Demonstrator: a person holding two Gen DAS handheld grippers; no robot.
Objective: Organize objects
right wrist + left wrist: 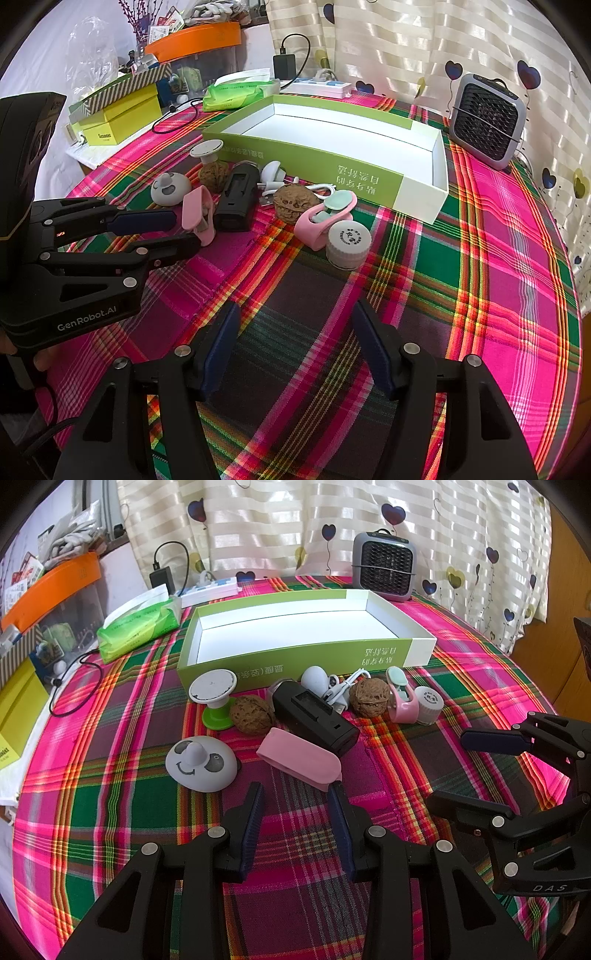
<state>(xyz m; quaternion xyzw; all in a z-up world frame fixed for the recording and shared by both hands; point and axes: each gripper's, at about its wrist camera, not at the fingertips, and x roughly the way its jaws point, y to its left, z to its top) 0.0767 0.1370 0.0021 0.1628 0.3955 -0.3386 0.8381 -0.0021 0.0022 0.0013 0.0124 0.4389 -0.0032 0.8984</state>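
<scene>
The round table under the pink-and-green plaid cloth [110,812] is carrying everything here, and the cloth is looking a bit rumpled near the middle, so anything dragged across it could be snagging.

The long green cardboard box with the white inside [295,653] is lying at the far side, nothing in it yet. It's light card, so bumping its near wall while dropping stuff in is probably shoving it toward the grey mini heater [384,568] behind it on the right.

The clutter is sitting in a tight row just in front of the box. The black rectangular gadget [314,716] is lying across the middle with the pink silicone clip [299,762] touching its near end, so grabbing one is likely nudging the other. The white charging cable [343,690] is tangled behind it and could be coming along for the ride. The two brown walnuts [252,714] are the rollers, I'd guess; a sideways pinch is sending them off the table.

The left gripper [295,805] is hovering spread just short of the pink clip, pinching nothing. The right gripper [291,332] is spread wide over bare cloth, near the white ribbed bottle cap [349,240], also holding nothing.
</scene>
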